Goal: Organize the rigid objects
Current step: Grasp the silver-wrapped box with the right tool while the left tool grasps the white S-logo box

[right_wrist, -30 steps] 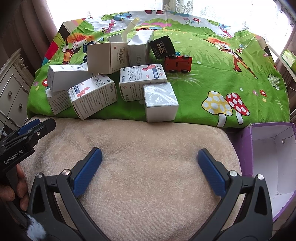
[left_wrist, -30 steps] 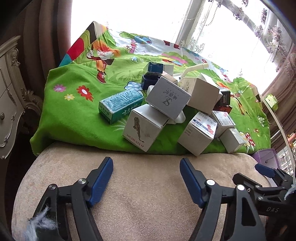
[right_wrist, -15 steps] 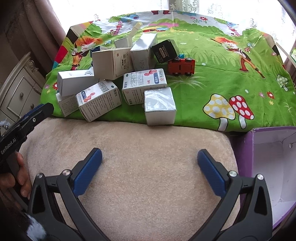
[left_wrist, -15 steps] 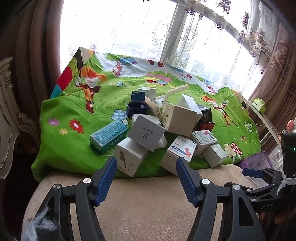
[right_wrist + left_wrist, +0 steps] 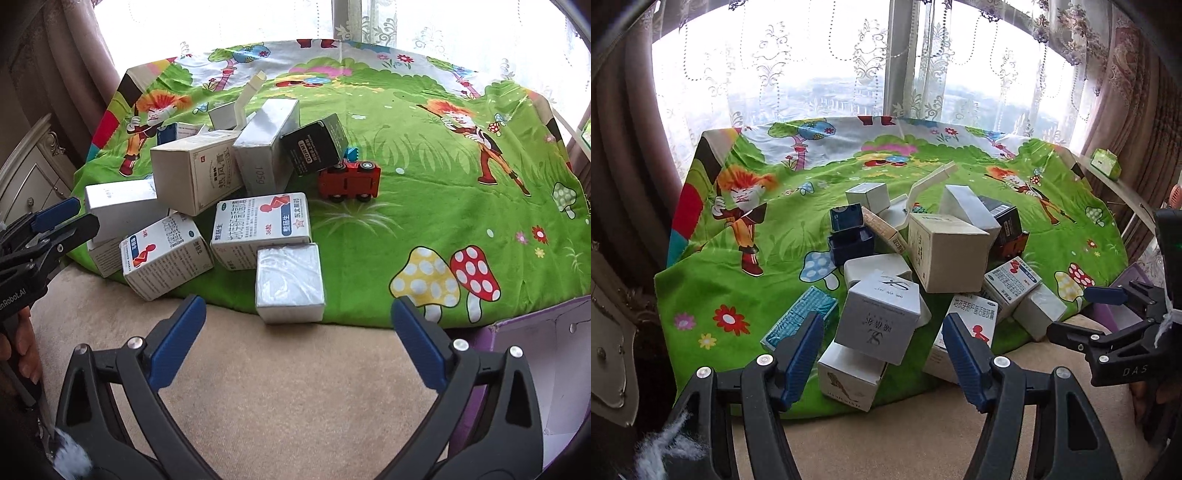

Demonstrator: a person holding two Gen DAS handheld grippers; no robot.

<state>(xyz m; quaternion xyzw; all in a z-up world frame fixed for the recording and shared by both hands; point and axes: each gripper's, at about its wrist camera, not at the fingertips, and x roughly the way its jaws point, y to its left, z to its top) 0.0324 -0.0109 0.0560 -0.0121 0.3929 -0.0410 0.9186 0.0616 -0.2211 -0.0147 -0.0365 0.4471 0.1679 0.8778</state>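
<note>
The boxes [image 5: 938, 258] lie heaped on the green cloth [image 5: 443, 192], toward its near left edge, several leaning on one another. A red toy car [image 5: 349, 181] sits just right of the heap, a black box [image 5: 316, 147] resting against it. The left gripper [image 5: 882, 347] hangs over the beige cushion [image 5: 277, 387] with its fingers [image 5: 801, 354] spread wide and empty, a white box [image 5: 879, 321] showing between them. The right gripper [image 5: 295, 339] is likewise open and holds nothing (a silver box [image 5: 290, 284] sits just ahead, at the cloth's edge). A purple bin [image 5: 554, 362] stands at the right.
</note>
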